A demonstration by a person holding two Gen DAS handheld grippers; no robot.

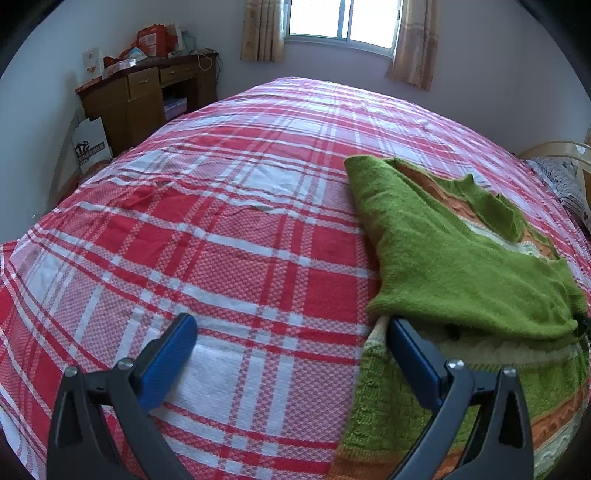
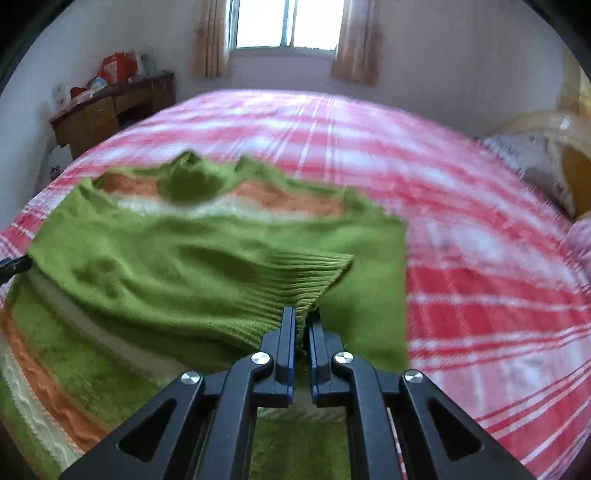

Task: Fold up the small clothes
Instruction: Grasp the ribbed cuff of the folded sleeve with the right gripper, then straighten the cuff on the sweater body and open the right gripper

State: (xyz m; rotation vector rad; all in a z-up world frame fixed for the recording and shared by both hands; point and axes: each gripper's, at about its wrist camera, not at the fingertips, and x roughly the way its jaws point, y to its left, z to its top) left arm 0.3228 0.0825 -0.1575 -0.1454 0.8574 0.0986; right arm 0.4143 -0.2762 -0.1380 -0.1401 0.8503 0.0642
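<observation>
A small green sweater [image 1: 443, 254] with orange and cream stripes lies on the red plaid bed [image 1: 229, 236], partly folded over itself. My left gripper [image 1: 291, 332] is open and empty at the sweater's left edge; its right finger [image 1: 410, 354] rests against the knit. In the right wrist view the sweater [image 2: 155, 243] fills the left half. My right gripper [image 2: 302, 321] is shut on the sweater's ribbed cuff [image 2: 295, 280] and holds it lifted over the body. The left gripper's tip [image 2: 13, 267] shows at the sweater's left edge.
A wooden desk [image 1: 147, 96] with red boxes stands at the far left by the wall. A window with curtains [image 1: 340, 22] is behind the bed. A pillow and a plastic chair [image 2: 535, 155] sit at the bed's right side.
</observation>
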